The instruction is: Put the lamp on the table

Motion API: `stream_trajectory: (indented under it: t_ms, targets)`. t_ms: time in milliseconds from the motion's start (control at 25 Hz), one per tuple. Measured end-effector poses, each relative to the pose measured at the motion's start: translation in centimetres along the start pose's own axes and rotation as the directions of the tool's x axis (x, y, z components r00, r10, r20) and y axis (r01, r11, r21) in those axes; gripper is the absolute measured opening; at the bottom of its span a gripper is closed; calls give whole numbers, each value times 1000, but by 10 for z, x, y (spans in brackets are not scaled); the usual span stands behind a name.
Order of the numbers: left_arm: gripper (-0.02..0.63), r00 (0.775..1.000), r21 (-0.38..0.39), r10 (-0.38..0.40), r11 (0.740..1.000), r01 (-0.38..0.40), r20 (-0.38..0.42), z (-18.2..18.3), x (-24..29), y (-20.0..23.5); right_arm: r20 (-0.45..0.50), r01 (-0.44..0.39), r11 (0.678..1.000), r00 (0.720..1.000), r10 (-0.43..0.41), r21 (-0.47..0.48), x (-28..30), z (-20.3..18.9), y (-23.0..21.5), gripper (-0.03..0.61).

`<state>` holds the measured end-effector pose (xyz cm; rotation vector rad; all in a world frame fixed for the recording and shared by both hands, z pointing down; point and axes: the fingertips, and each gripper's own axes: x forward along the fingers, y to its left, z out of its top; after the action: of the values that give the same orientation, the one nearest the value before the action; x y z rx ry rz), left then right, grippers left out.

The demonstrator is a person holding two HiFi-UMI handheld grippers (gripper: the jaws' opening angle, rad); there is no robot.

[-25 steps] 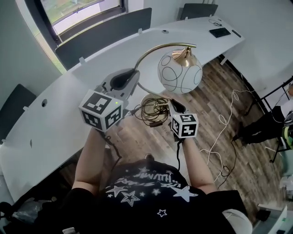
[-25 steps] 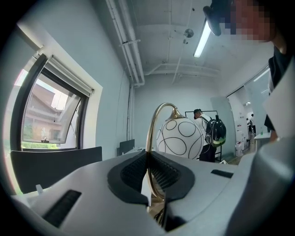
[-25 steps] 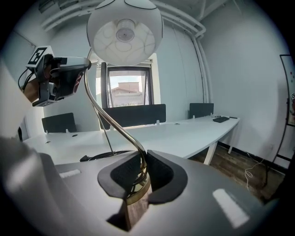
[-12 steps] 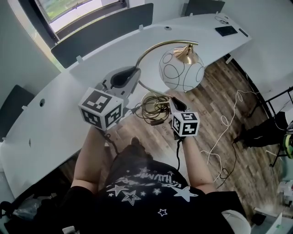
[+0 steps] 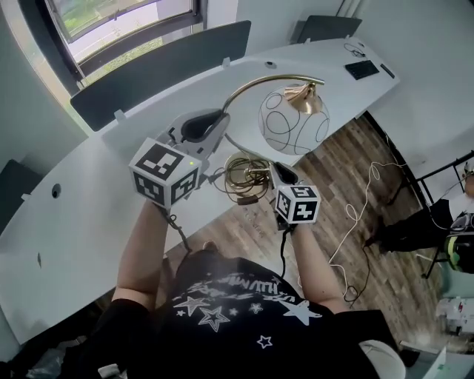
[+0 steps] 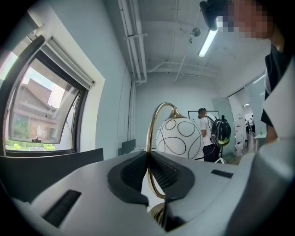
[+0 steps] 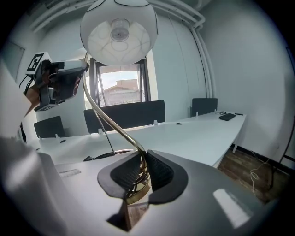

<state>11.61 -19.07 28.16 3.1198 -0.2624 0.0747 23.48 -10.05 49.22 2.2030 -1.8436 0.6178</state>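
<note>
The lamp has a curved brass arm (image 5: 255, 80), a white globe shade (image 5: 293, 122) with black circle lines, and a round brass base (image 5: 241, 174) with cord coiled on it. It hangs in the air at the front edge of the white curved table (image 5: 89, 215). My left gripper (image 5: 216, 124) is shut on the brass arm (image 6: 148, 152), with the globe (image 6: 179, 138) just beyond. My right gripper (image 5: 272, 172) is shut on the stem (image 7: 140, 161) just above the base. From there the globe (image 7: 119, 32) looks down from overhead, and the left gripper (image 7: 60, 85) is at the left.
Dark partition screens (image 5: 155, 66) line the table's far side below a window (image 5: 111, 18). A black flat device (image 5: 361, 69) lies at the table's far right end. A white cable (image 5: 363, 207) trails over the wood floor. A person (image 6: 206, 133) stands in the background.
The lamp and both grippers have moved forward, from over the floor to the table's front edge. Both grips are unchanged.
</note>
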Motion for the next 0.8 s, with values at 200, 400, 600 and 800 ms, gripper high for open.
stream_trajectory:
  t_ms: [200,400,600,800]
  targets:
    - [30,1000,-1,-3,1000,3,17,7,7,33,0,21,1000,1000,-21,-6,24,25,-1,43]
    - [30,1000,-15,-4,1000,4,21,9,11,45,-8,20,1000,1000,-20,-14,34,34,-1,43]
    - [31,1000,-29,19,999,-19,-3,-1,20,54,-19,-16,1000,1000,16,9,56,30,-8,43]
    - [31,996,-22,88,996,-89,-24,-9,42,68,-35,-98,995,995,98,-8,89,34,-23,43]
